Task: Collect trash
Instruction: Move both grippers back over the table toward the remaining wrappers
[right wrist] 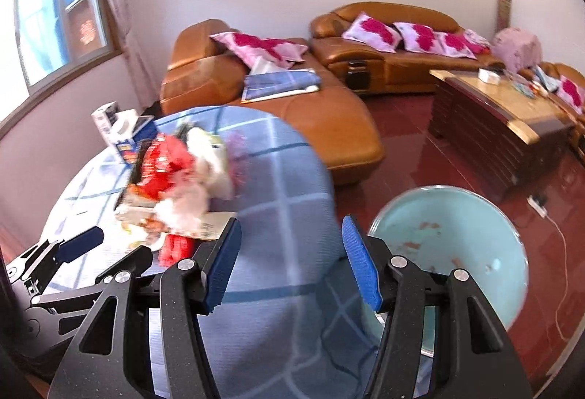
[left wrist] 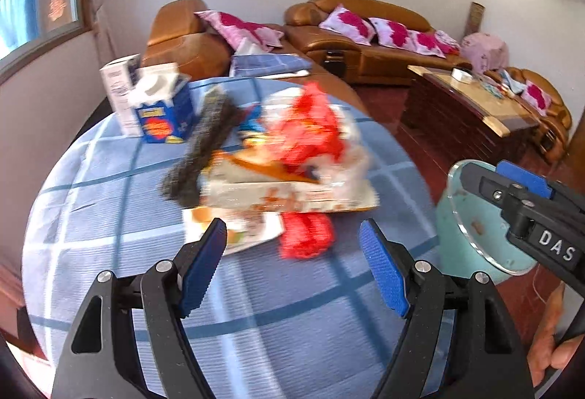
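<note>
- Both tongs stand parted with nothing between their blue pads: the left tongs (left wrist: 292,262) hang over the near part of the bench, and the right tongs (right wrist: 290,262) hang over its right edge, by the bin.
- Left tongs are spread wide; the right tongs are spread less wide.
- The bench (left wrist: 109,216) is round and covered with a blue checked cloth.
- A blurred heap of trash (left wrist: 285,158) lies near the middle of the bench, just beyond the left tongs: red crinkled wrappers, clear plastic, flat printed cardboard and a dark strip leaning on its left side.
- A smaller red wrapper (left wrist: 307,234) lies at the near edge of the heap, on a white printed sheet.
- A blue carton (left wrist: 164,117) and a white box (left wrist: 119,88) stand at the far left of the bench.
- A pale green bin (right wrist: 449,245) stands on the red floor, right of the bench, open-topped with reddish specks inside.
- Brown leather sofas with pink cushions line the far wall.
</note>
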